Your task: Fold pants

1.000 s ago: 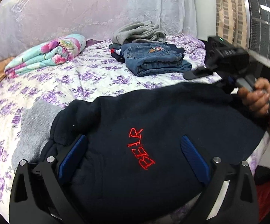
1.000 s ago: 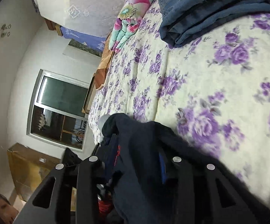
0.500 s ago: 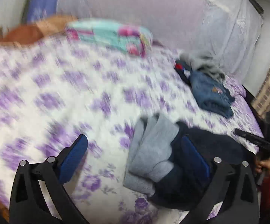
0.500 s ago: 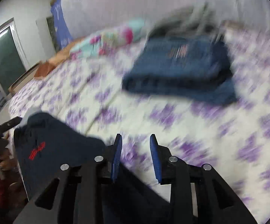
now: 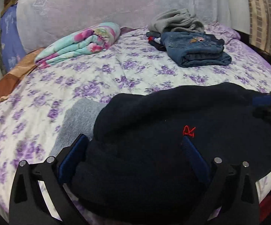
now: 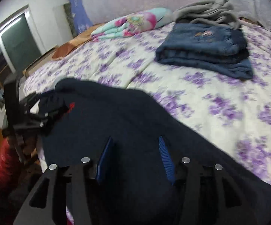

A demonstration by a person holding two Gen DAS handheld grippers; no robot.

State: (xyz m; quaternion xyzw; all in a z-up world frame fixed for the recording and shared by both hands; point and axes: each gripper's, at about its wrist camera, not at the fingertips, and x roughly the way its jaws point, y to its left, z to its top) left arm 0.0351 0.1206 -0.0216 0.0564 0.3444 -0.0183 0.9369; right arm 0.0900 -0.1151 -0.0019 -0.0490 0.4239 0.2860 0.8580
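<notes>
A: Where are the dark navy fleece pants with red stitching [image 5: 173, 131]?

B: We see them bunched at the near edge of the purple-flowered bed [image 5: 101, 78].

A: And our claws?

B: Our left claw [image 5: 133, 148] is spread wide around the fabric; our right claw [image 6: 135, 150] is parted over it too. Folded blue jeans [image 5: 195, 50] lie beyond.
</notes>
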